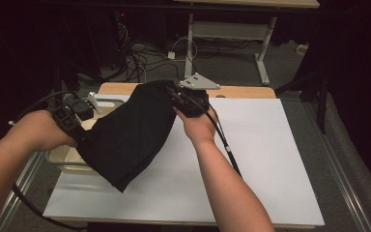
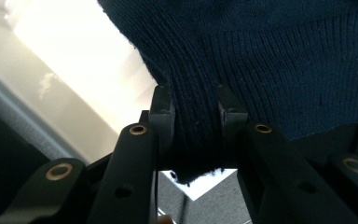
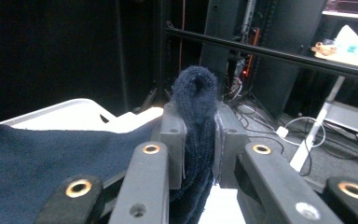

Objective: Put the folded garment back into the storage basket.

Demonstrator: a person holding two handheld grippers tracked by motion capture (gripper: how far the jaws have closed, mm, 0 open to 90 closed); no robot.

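We see bare forearms, no sleeves. Our left gripper (image 1: 75, 116) and right gripper (image 1: 186, 99) are black with brass-ringed holes, trailing black cables; a grey three-cornered plate (image 1: 200, 82) tops the right.

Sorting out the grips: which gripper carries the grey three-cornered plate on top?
The right gripper, pinching the dark knit garment at the far edge. The left gripper has none visible.

I'm working in what looks like a lab or test room: a white board (image 1: 251, 159) covers my wooden table (image 1: 241, 92), loose cables (image 1: 140, 60) tangle on the grey carpet (image 1: 232, 63) at the far side, and dark equipment racks (image 3: 242, 42) with small lights stand beyond another metal-legged desk (image 1: 263, 53).
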